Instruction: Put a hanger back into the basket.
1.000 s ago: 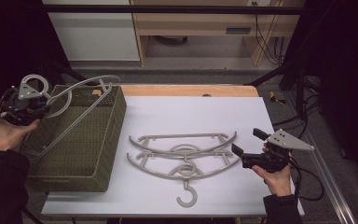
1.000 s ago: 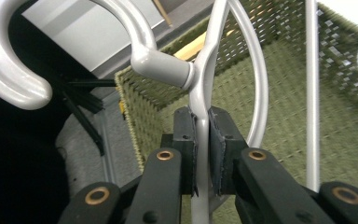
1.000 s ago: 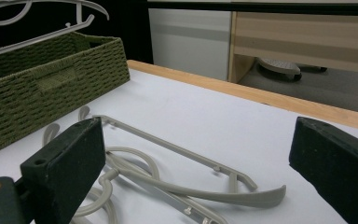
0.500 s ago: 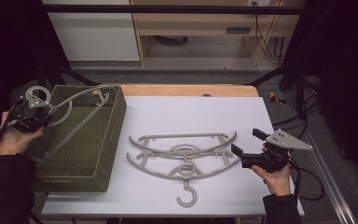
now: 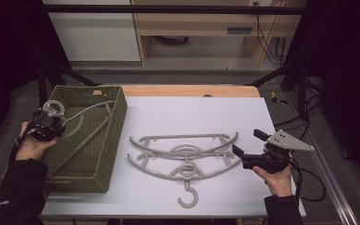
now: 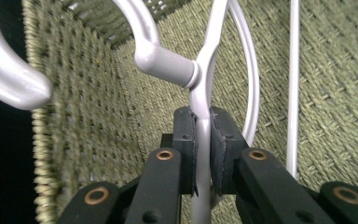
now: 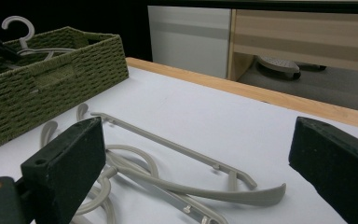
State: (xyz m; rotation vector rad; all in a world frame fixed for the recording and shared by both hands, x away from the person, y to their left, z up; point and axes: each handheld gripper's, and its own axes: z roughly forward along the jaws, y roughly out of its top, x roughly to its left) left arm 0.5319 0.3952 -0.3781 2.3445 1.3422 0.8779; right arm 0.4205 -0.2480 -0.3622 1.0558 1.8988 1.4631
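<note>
Both tongs (image 5: 51, 123) (image 5: 246, 147) low: left clamps hanger (image 6: 200, 88).

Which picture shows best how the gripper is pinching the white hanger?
The left gripper view: the left gripper is shut on the white hanger just below its hook. The high view shows this hanger small, lying in the green basket. The right gripper view catches its hook far off.

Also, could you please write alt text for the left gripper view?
The left hand-held gripper is shut on the neck of a pale grey plastic hanger, its hook curving up to the left. Behind it are the woven walls of an olive green basket.
</note>
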